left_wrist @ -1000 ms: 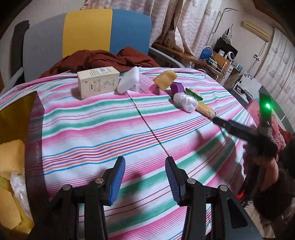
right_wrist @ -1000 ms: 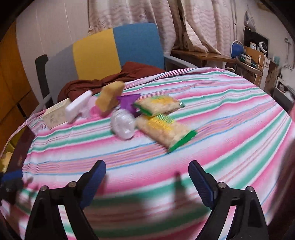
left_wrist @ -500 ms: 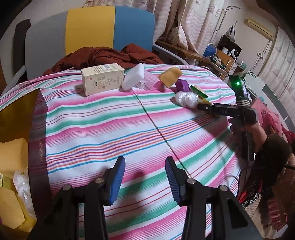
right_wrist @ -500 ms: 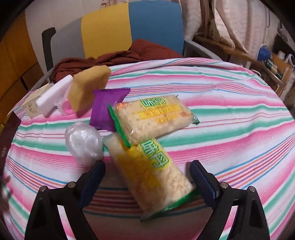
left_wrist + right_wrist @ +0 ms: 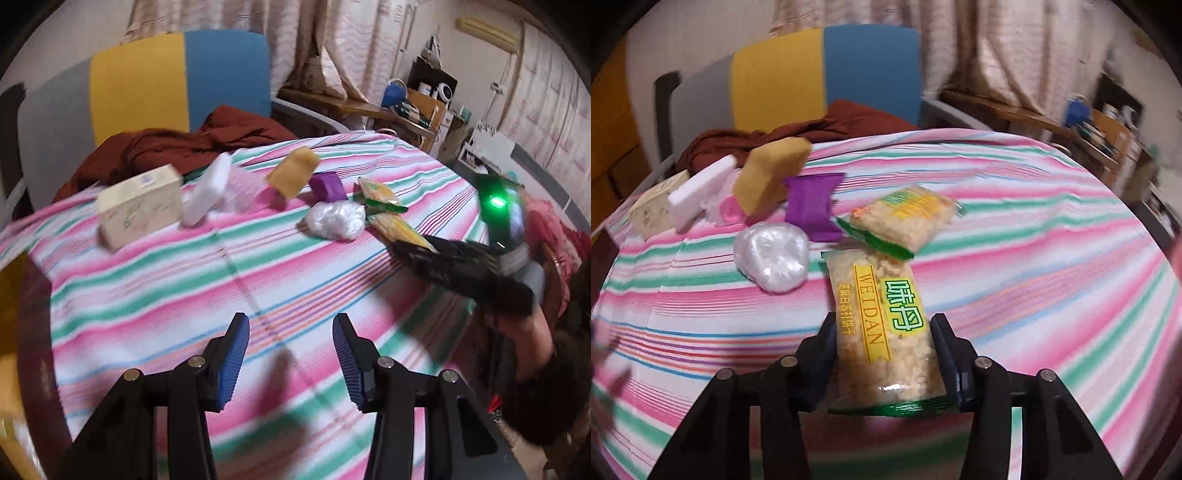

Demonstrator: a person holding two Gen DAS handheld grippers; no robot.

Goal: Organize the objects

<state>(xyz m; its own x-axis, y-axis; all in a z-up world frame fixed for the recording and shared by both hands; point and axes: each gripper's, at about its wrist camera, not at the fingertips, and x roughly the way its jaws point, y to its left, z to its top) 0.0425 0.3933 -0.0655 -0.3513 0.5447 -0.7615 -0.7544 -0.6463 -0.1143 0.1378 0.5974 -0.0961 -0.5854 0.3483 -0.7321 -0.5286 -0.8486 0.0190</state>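
Near cracker packet on the striped worktop, long axis running straight out between the right tongs, pinched across its width; left tongs spread, empty, well apart

Black left gripper with ribbed blue pads, silver screws, green indicator light, dark sleeve

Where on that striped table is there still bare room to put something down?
The near stretch of tablecloth, between the left gripper and the cream box, lies bare. So does the cloth right of the cracker packet that the right gripper clamps. The far edge is crowded: box, sponge, purple packet, plastic-wrapped ball.
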